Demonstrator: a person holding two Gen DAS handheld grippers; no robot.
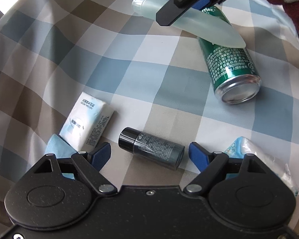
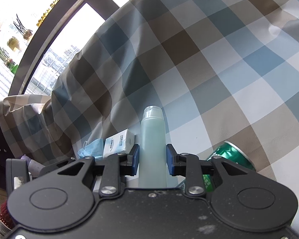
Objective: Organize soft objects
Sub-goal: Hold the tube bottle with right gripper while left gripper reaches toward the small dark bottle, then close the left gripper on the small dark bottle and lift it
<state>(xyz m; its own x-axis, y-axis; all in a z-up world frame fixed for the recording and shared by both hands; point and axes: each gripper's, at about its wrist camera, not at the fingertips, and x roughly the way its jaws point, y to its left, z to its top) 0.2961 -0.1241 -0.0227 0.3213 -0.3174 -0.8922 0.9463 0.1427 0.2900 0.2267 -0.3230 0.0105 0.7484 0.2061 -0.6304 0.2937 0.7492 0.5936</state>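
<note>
Tube (image 2: 152,139), seemingly holding pale gel, clamped in right gripper (image 2: 152,158); left gripper (image 1: 149,155) spread wide.

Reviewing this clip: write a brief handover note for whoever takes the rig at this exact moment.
Right gripper: shut on the pale green tube, held above the checked cloth.
Left gripper: open, empty, over the dark bottle.
On the cloth: tissue pack, blue mask, crinkly wrapped pack, green can.
Done: tube picked up.
Left: place it; group the remaining soft items.
</note>
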